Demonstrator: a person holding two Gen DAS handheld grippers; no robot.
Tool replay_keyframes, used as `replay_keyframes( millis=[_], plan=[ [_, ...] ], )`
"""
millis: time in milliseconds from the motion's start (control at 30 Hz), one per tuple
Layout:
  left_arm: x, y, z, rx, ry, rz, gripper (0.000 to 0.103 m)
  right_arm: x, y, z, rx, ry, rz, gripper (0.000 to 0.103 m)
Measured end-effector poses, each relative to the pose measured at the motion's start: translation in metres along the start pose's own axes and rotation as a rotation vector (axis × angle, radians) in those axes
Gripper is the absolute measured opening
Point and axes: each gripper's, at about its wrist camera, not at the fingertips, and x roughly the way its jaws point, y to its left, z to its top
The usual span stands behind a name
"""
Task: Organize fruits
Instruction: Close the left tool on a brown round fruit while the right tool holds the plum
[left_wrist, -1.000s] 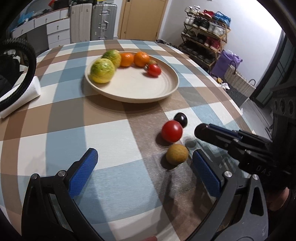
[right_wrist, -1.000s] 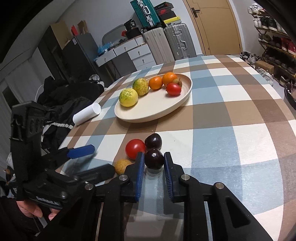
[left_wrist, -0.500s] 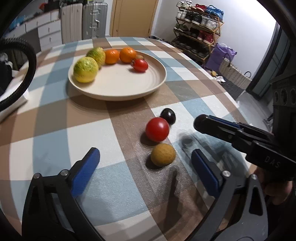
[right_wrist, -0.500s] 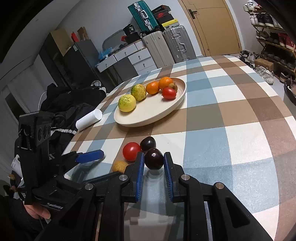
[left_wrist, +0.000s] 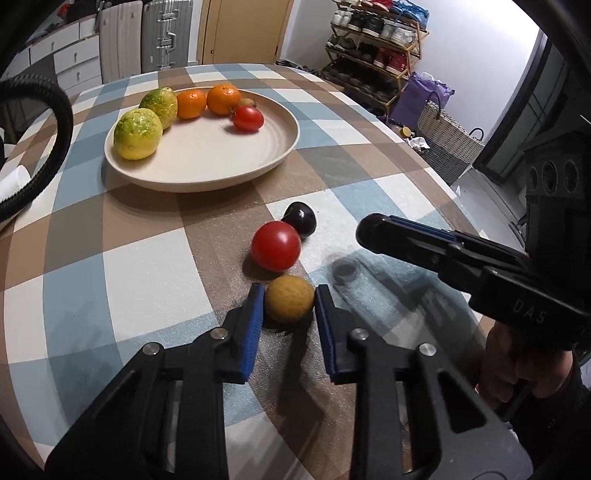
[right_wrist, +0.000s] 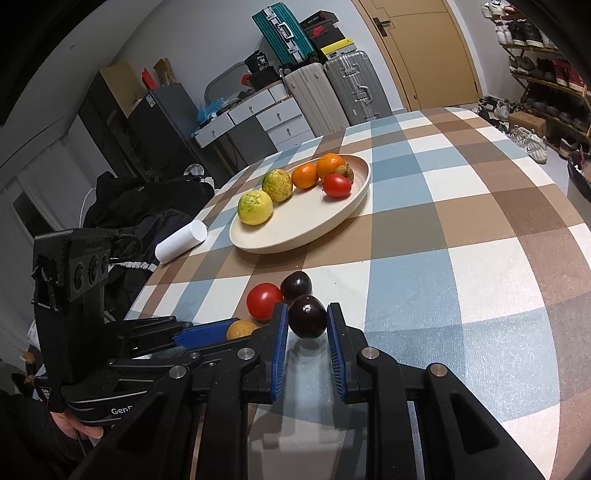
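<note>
In the left wrist view my left gripper (left_wrist: 290, 308) is shut on a yellow-brown round fruit (left_wrist: 290, 298) that rests on the checked tablecloth. Just beyond it lie a red tomato (left_wrist: 276, 245) and a dark plum (left_wrist: 300, 218). A cream plate (left_wrist: 207, 158) farther back holds two yellow-green citrus, two oranges, a tomato and a small brown fruit. In the right wrist view my right gripper (right_wrist: 307, 325) is shut on a second dark plum (right_wrist: 307, 320), held close to the loose plum (right_wrist: 295, 285) and tomato (right_wrist: 263, 300). The plate (right_wrist: 295, 230) lies beyond.
A white roll (right_wrist: 181, 240) lies at the table's left edge beside black clothing (right_wrist: 147, 206). A black hose (left_wrist: 55, 122) arcs at the left of the left wrist view. Suitcases, drawers and a shoe rack (left_wrist: 373, 44) stand beyond the table.
My left gripper moved forward and shut from wide open onto the yellow-brown fruit. My right gripper kept its hold on the dark plum and shifted only slightly.
</note>
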Motion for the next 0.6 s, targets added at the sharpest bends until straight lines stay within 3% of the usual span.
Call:
replay_keyframes(
  millis=[600],
  plan=[
    [-0.029,0.013,0.018,-0.024,-0.081,-0.053,0.024,0.004,0.003,0.012,-0.017,0.002,-0.003,0.022]
  ],
)
